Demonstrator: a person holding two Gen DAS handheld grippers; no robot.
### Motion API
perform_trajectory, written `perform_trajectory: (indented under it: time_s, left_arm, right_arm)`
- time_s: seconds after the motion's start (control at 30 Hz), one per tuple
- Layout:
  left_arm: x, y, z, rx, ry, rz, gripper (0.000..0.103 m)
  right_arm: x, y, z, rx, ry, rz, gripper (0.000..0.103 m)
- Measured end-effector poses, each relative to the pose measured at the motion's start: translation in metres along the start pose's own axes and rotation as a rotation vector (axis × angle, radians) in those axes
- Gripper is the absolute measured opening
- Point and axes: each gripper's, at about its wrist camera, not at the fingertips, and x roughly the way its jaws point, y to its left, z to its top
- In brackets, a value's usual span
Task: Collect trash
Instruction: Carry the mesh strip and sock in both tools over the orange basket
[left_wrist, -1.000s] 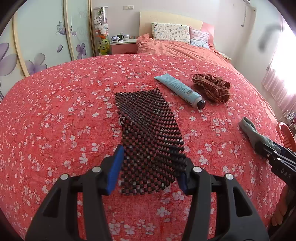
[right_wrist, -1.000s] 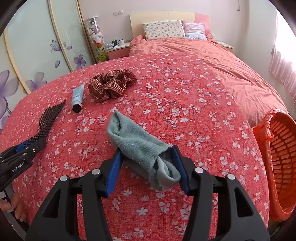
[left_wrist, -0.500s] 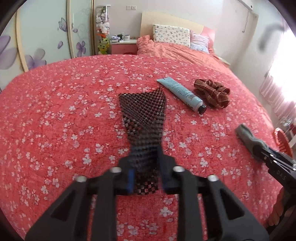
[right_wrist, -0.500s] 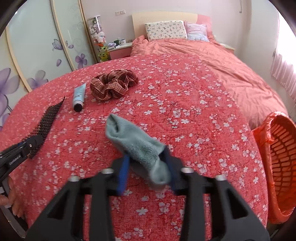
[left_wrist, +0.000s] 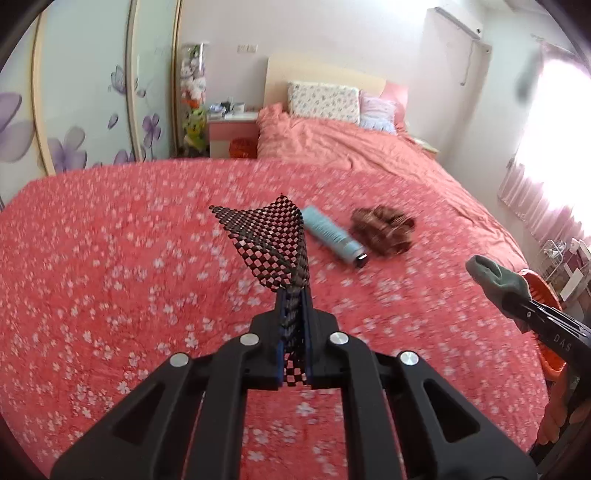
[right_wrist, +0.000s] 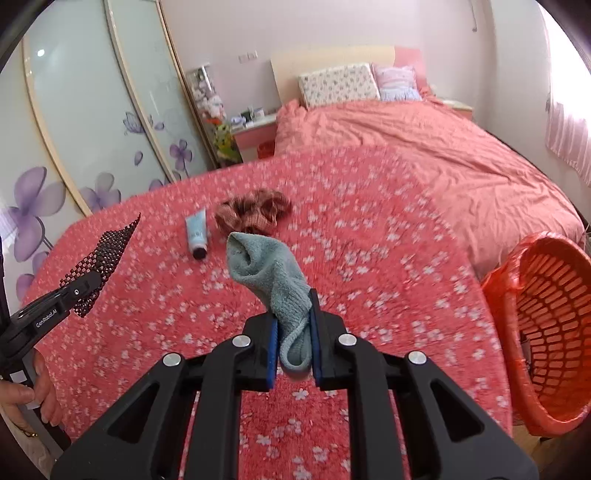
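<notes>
My left gripper is shut on a black mesh mat and holds it lifted above the red flowered bedspread; the mat also shows in the right wrist view. My right gripper is shut on a grey-green sock, raised off the bed; the sock also shows in the left wrist view. A blue tube and a brown checked scrunchie lie on the bedspread beyond the mat.
An orange plastic basket stands on the floor at the bed's right edge. Pillows and a headboard are at the far end. Sliding wardrobe doors with purple flowers run along the left. A nightstand stands beside the bed.
Both grippers closed, the left on the mesh mat and the right on the sock, and both lifted their items up off the bedspread.
</notes>
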Motion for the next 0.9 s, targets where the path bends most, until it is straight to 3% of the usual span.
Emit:
perform_trajectory:
  time_s: [0.47,0.9]
  left_arm:
    - [-0.054,-0.091,0.017,0.121,-0.091,-0.12,0.009]
    - [-0.066,-0.224,0.006,0.25,-0.099,-0.363,0.009]
  right_arm:
    - [-0.078,-0.041,0.006,0.051,-0.19,-0.093,0.014]
    - [-0.13,-0.125,-0.007,0.182,-0.309,-0.23,0.014]
